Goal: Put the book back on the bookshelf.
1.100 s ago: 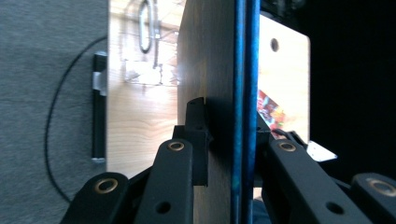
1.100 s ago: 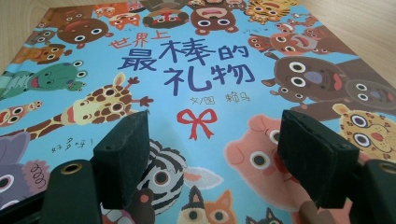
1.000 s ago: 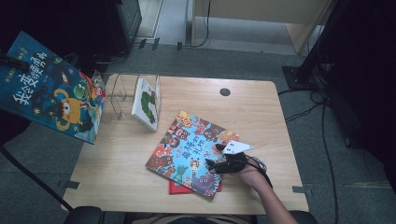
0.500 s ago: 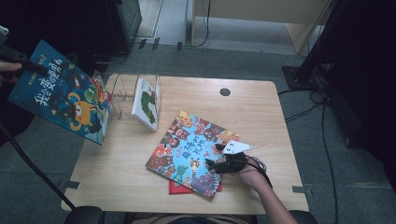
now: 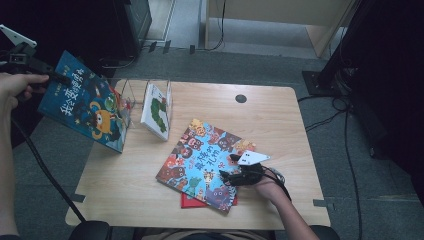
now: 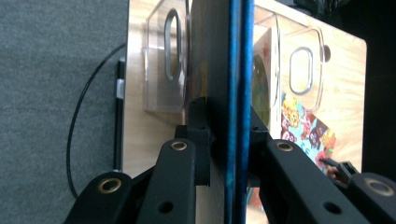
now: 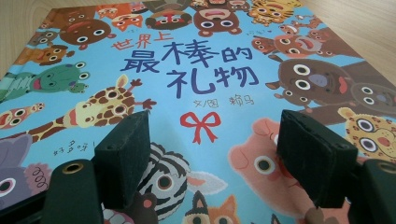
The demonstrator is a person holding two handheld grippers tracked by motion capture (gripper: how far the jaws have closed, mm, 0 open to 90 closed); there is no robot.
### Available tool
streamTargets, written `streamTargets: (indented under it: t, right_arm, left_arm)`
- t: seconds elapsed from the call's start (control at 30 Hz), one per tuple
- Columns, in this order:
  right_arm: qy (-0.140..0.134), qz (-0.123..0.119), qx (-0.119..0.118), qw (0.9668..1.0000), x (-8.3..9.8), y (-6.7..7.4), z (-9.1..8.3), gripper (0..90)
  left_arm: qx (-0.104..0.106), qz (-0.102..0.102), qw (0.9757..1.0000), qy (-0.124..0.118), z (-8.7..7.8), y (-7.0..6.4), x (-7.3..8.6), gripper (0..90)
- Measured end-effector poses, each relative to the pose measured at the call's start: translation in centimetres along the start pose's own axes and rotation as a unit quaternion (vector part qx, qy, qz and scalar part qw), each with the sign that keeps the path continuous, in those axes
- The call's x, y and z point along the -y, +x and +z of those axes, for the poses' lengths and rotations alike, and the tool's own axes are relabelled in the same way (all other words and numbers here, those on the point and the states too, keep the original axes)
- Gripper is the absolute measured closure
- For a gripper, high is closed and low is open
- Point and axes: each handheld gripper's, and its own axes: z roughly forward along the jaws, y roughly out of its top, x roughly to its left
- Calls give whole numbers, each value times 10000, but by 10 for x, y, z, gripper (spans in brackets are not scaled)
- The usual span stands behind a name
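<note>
Left gripper [image 6: 224, 140] clenched on the blue monster picture book [image 5: 85, 107]; right gripper [image 7: 215, 154] spread wide above the animal-covered picture book [image 7: 196, 70].

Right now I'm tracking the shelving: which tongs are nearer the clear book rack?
Left. The left tongs hold the blue book beside the clear book rack; the right tongs rest on the animal book.
</note>
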Motion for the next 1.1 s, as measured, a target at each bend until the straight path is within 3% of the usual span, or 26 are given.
streamTargets:
  t: [0.17, 0.27, 0.5, 0.63, 1.1]
  right_arm:
    - [5, -2, 2, 10000, 0, 0, 0, 259]
    - [9, -17, 14, 10000, 0, 0, 1, 259]
    - [0, -30, 27, 10000, 0, 1, 1, 259]
    - [0, -35, 28, 10000, 0, 1, 1, 259]
    - [2, -30, 20, 10000, 0, 1, 1, 259]
  left_arm:
    - [23, -5, 10000, -83, 1, 4, -1, 791]
    - [156, -56, 9996, -218, 0, 7, -1, 769]
    - [169, 56, 9997, -180, 0, 4, 0, 639]
    - [185, 93, 9994, -278, -1, 3, 1, 610]
    - [-169, 362, 9981, -463, -31, -3, 4, 530]
